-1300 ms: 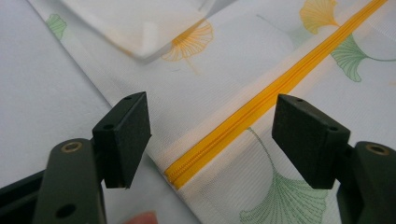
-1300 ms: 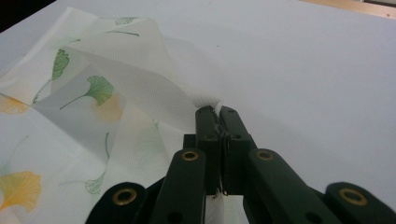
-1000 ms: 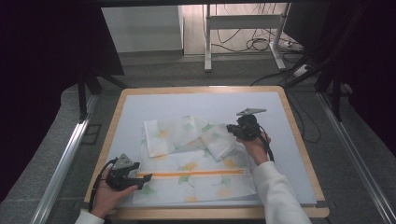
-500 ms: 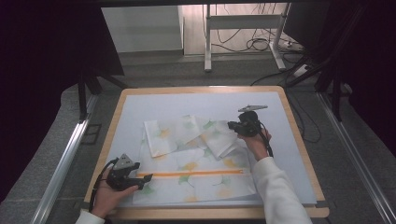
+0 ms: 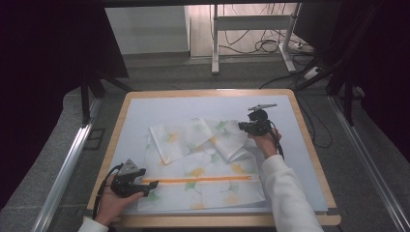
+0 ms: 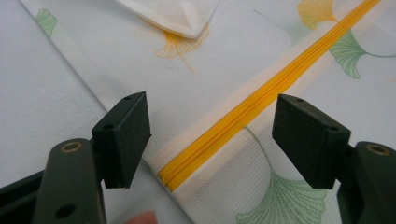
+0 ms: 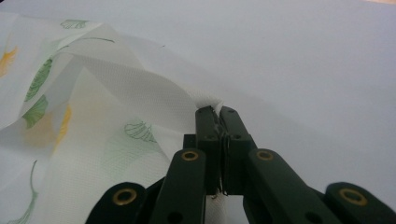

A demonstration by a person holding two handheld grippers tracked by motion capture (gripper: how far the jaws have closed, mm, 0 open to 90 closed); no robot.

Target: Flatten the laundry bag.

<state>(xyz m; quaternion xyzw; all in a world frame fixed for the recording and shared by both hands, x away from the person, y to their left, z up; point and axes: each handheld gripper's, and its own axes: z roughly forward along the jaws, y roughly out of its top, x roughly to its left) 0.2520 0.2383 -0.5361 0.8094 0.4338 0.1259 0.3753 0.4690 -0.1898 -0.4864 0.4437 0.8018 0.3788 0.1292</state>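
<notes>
1. The right gripper (image 5: 241,126) is clenched on a corner of the white fabric cover (image 5: 203,169); in the right gripper view its two black jaws press together with a pinch of the mesh-like cloth (image 7: 140,107) between their tips.
2. From that pinch the cloth rises and drapes away to the left of the right gripper in its own view, lifted off the table (image 7: 303,56) in loose folds, with green and yellow ginkgo-leaf prints on it.
3. In the high view the held corner belongs to a flap folded over the far part of the cover, and the flap reaches from the right gripper toward the middle of the cloth.
4. The left gripper (image 5: 150,184) is released: in the left gripper view its jaws stand wide apart with nothing pinched.
5. Between and just beyond those open jaws lies the end of the yellow zipper (image 6: 243,116), which runs away diagonally across the flat cover.
6. The left gripper sits at the near left edge of the cover, held low in the person's left hand (image 5: 112,203), well apart from the right gripper.
7. Ahead of the left gripper, a folded white corner (image 6: 182,21) of the cloth lies on top of the flat layer.
8. The pale blue-grey table mat (image 5: 145,108) lies under the cover and beneath both grippers.
</notes>
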